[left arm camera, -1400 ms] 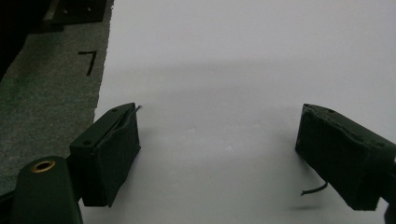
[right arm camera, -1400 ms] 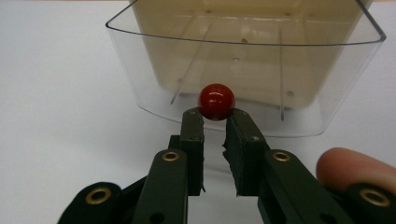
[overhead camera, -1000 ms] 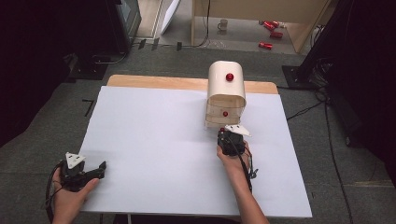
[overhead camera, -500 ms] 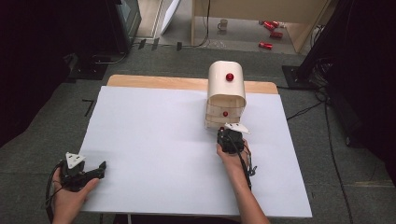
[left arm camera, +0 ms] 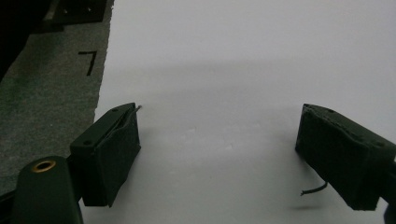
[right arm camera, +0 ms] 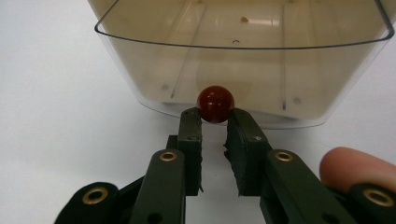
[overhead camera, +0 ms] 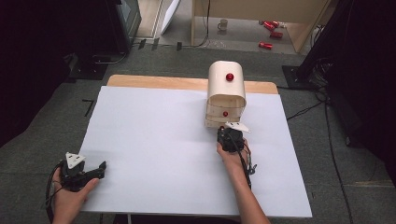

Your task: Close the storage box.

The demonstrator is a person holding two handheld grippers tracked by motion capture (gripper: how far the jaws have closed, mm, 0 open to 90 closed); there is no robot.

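Left gripper (overhead camera: 95, 169) sits at the near-left corner of the white table (overhead camera: 154, 140), held in the person's left hand (overhead camera: 70, 198), pointing right across the sheet. In the left gripper view its 2 black jaws stand wide apart over bare white surface, nothing between them. A loose thread hangs from the right-hand jaw.

Centre of the table: bare sheet. A strip of wooden tabletop (overhead camera: 159, 82) shows along the far edge.

Right of centre, toward the far side: a small cream drawer unit (overhead camera: 226, 95) with a rounded top. 1 red knob (overhead camera: 229, 77) on its upper face, a 2nd red knob (overhead camera: 225, 113) on a drawer front below.

Just near of the unit: the right gripper (overhead camera: 228, 132), held in the person's right hand (overhead camera: 233, 151), forearm coming in from the near edge. It points away from the person at the base of the unit. In the right gripper view a clear plastic drawer (right arm camera: 243, 60) stands pulled out toward the camera, its inside bare apart from a small speck at the back. Its front red ball knob (right arm camera: 215, 103) sits at the jaw tips; the 2 jaws are closed in to a narrow gap, their tips pressing the knob from either side. A fingertip (right arm camera: 357, 168) shows at the lower right of that view.

Floor beyond the table: a white mug (overhead camera: 223, 24) and several red cans (overhead camera: 271, 32).
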